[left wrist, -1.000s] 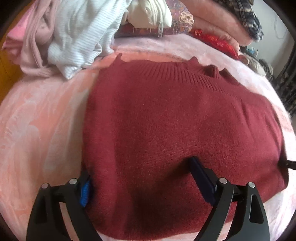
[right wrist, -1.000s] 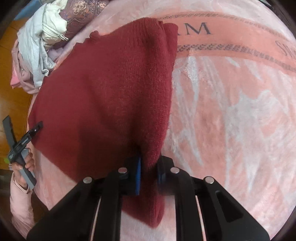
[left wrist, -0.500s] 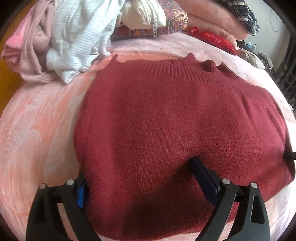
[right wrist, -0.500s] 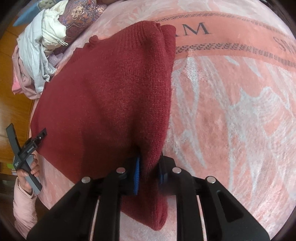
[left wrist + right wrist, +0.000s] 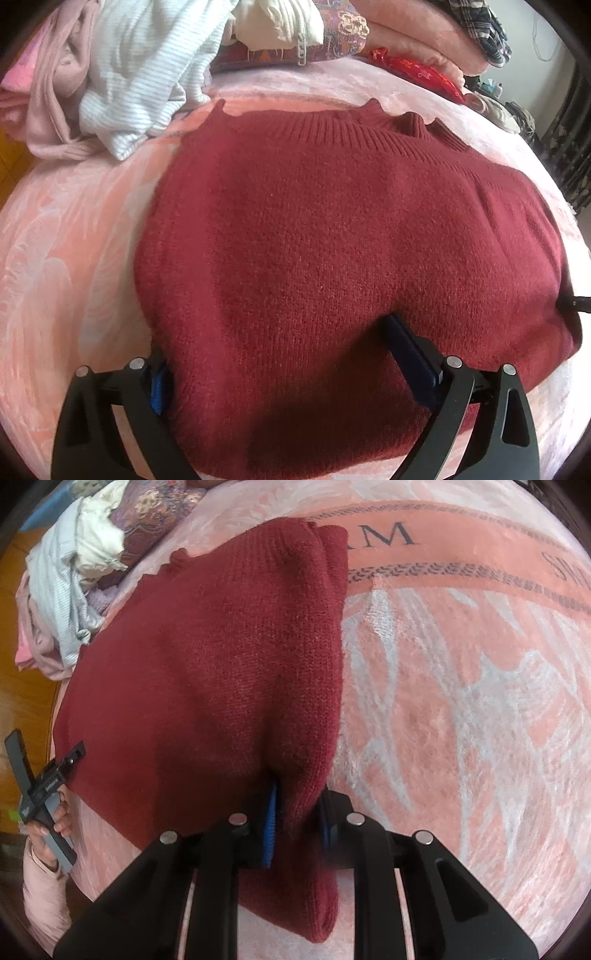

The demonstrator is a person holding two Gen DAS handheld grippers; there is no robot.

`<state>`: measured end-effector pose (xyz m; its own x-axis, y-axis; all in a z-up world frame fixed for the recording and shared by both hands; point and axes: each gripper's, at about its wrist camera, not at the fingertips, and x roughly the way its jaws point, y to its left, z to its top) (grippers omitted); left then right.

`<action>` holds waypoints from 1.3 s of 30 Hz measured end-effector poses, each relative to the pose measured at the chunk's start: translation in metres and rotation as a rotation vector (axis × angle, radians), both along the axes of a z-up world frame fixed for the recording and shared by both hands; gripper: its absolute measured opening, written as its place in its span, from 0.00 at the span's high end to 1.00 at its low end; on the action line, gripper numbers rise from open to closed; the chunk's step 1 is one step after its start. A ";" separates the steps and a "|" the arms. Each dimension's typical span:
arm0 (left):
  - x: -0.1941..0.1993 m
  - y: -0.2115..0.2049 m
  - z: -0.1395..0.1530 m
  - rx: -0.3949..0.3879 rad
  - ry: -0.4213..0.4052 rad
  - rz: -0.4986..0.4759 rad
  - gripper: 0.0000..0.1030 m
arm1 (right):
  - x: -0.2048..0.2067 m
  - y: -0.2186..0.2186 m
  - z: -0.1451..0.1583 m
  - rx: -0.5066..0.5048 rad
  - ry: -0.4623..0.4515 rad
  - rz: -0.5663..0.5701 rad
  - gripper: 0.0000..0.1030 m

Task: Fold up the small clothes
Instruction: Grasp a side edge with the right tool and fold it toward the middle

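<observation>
A dark red knit sweater [image 5: 332,258] lies folded on the pink blanket [image 5: 74,240], its ribbed hem toward the far side. My left gripper [image 5: 277,350] straddles the sweater's near left part, jaws wide and still opening. One pad sits at the left edge and the other rests on top of the knit. In the right wrist view my right gripper [image 5: 297,812] is shut on the sweater's [image 5: 207,672] thick folded right edge, which fills the gap between the blue pads. The left gripper [image 5: 44,782] shows there too, held by a hand.
A heap of white, striped and pink clothes [image 5: 129,74] lies at the far left of the bed. Folded blankets and a red item [image 5: 417,72] lie along the back. The blanket [image 5: 461,720] stretches bare to the sweater's right. Wooden floor [image 5: 26,709] shows past the bed's left edge.
My left jaws have spread a little wider around the sweater. The right pads have eased apart slightly but the folded edge stays between them. Neither hand has shifted.
</observation>
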<state>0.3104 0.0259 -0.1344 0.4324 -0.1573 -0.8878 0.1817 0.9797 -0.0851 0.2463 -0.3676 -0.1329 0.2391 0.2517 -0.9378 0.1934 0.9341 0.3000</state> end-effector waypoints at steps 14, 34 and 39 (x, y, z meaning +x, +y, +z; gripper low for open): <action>-0.002 0.015 0.020 -0.063 0.032 -0.029 0.10 | 0.027 0.079 0.074 -0.039 -0.054 0.030 0.87; -0.008 0.038 0.025 -0.108 0.002 0.024 0.10 | 0.065 0.225 0.052 0.116 -0.048 0.273 0.54; -0.012 0.037 0.038 -0.172 -0.013 0.042 0.10 | 0.044 0.202 0.089 0.239 -0.100 0.261 0.56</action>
<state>0.2987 0.0633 -0.0960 0.4532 -0.2882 -0.8435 0.1429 0.9575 -0.2504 0.2904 -0.1660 -0.0441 0.2258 0.5255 -0.8203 -0.0834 0.8493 0.5212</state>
